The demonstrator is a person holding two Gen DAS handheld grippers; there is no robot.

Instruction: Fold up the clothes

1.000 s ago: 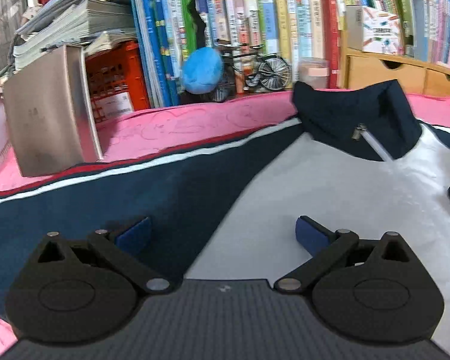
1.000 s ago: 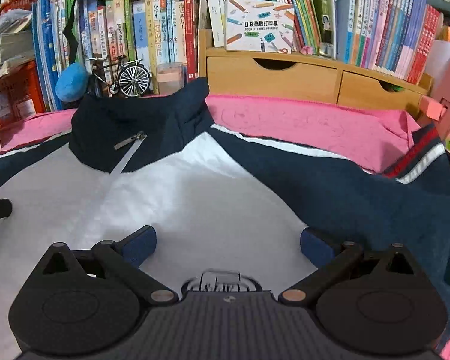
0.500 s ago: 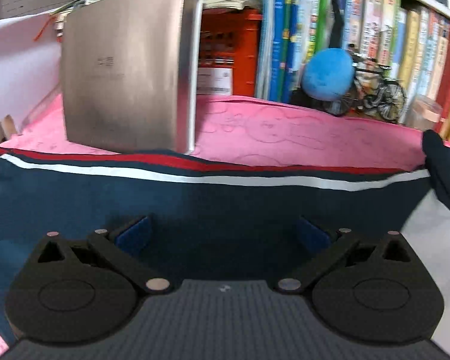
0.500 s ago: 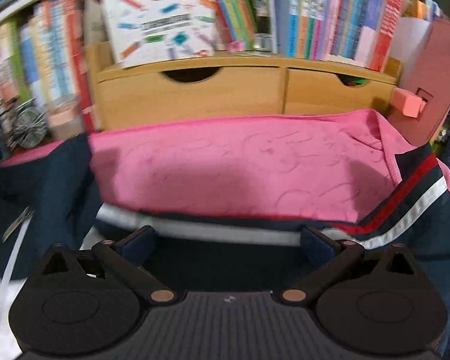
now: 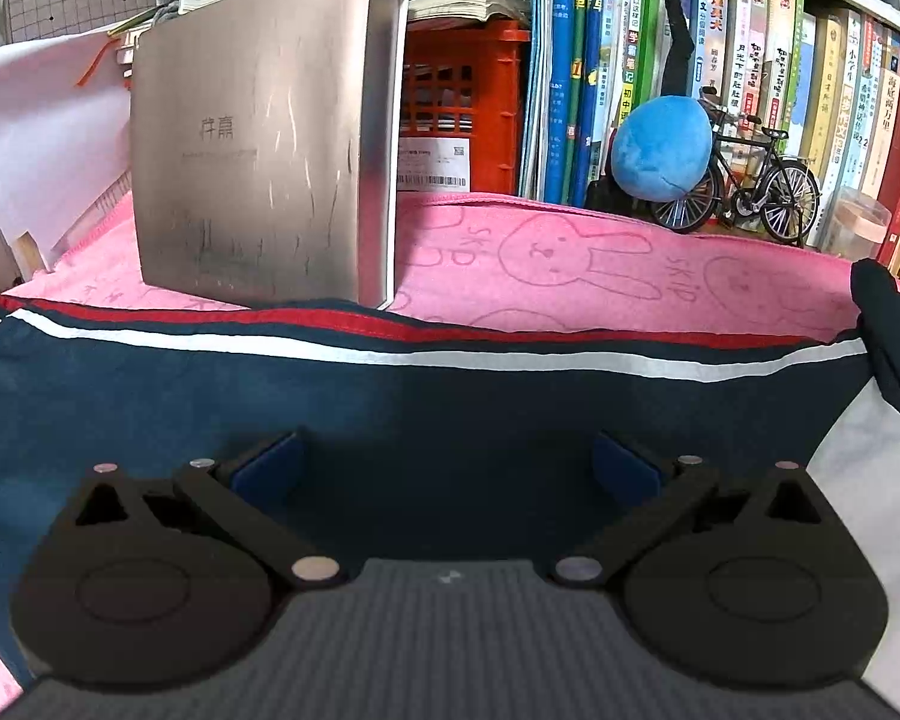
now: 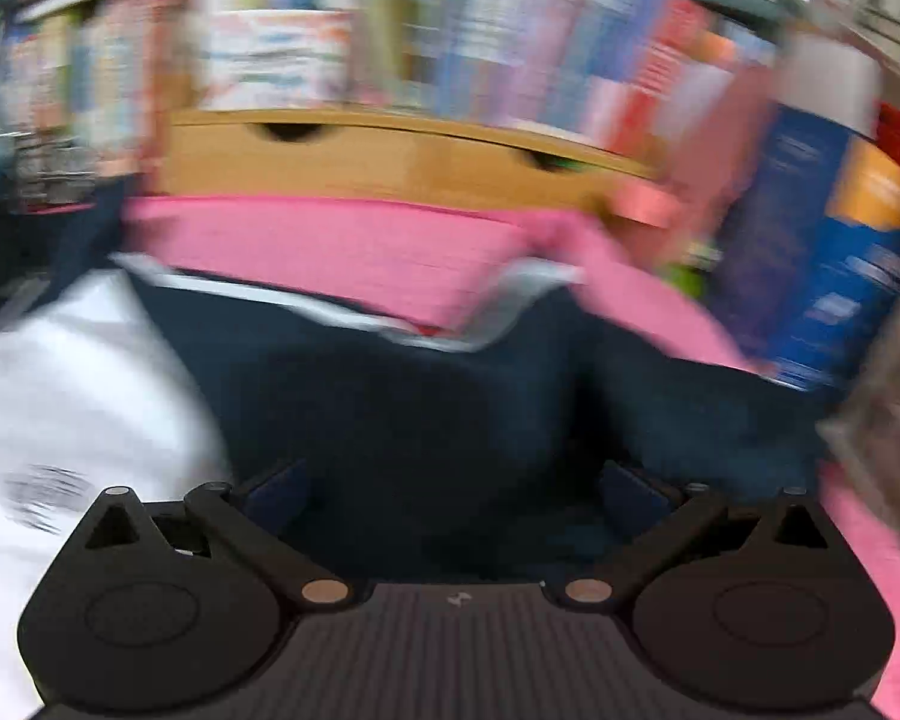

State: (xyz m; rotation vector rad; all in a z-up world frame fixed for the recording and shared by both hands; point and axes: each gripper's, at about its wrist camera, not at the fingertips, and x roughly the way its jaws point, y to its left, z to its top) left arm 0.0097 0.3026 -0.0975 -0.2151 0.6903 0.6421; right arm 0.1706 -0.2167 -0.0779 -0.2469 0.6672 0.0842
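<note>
While both tongs hang spread apart, the jacket point(image 5: 390, 408) lies flat under them.
Left gripper point(image 5: 447, 468) faces the striped sleeve edge, a metal box point(image 5: 264, 168) just beyond; right gripper point(image 6: 456, 495) over navy cloth, its view blurred, pink towel point(image 6: 342, 252) ahead.

Black grippers point(image 5: 444, 468), blue pads point(image 5: 270, 462), silver rivets

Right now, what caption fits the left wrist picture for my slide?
Open left hand-held gripper over a navy jacket sleeve on a pink bunny towel, by a silver box.
</note>
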